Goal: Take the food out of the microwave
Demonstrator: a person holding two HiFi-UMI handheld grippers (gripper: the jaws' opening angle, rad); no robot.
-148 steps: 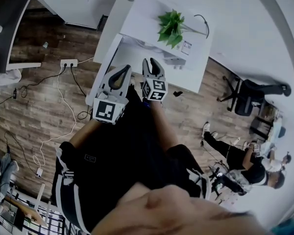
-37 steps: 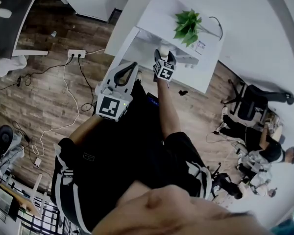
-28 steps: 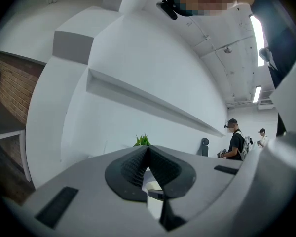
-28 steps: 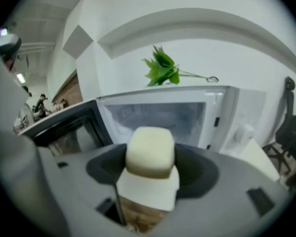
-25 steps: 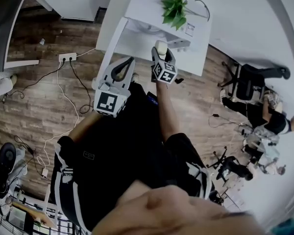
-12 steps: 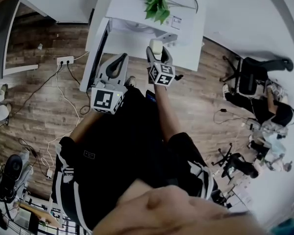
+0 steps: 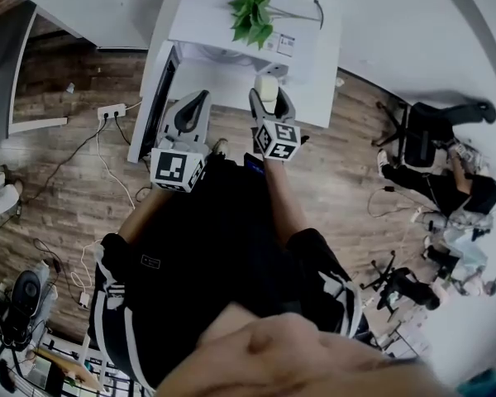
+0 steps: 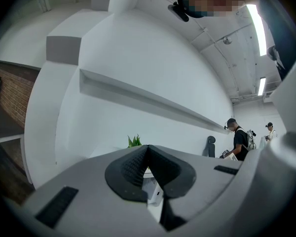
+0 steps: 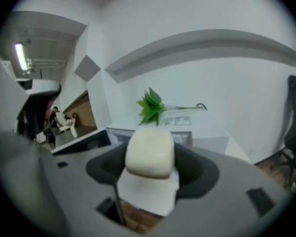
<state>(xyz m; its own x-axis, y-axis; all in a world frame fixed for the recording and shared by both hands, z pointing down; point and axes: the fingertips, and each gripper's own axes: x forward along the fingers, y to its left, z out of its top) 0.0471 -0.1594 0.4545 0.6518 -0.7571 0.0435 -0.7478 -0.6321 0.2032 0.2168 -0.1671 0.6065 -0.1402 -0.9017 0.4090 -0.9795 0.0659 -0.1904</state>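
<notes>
Though parted only slightly — right hand-held gripper (image 7: 267,89) tight on food (image 9: 150,152)

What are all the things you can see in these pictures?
microwave: one, white, straight ahead, door swung open to the left
plant: one, green, on top of the microwave
food: one piece, cream, between the right gripper's jaws
power strip: one, white, on the wooden floor at the left
office chair: one, black, at the right
other people: a few, far off at the right
left gripper: one, grey, jaws together, empty
right gripper: one, grey, shut on the food
</notes>
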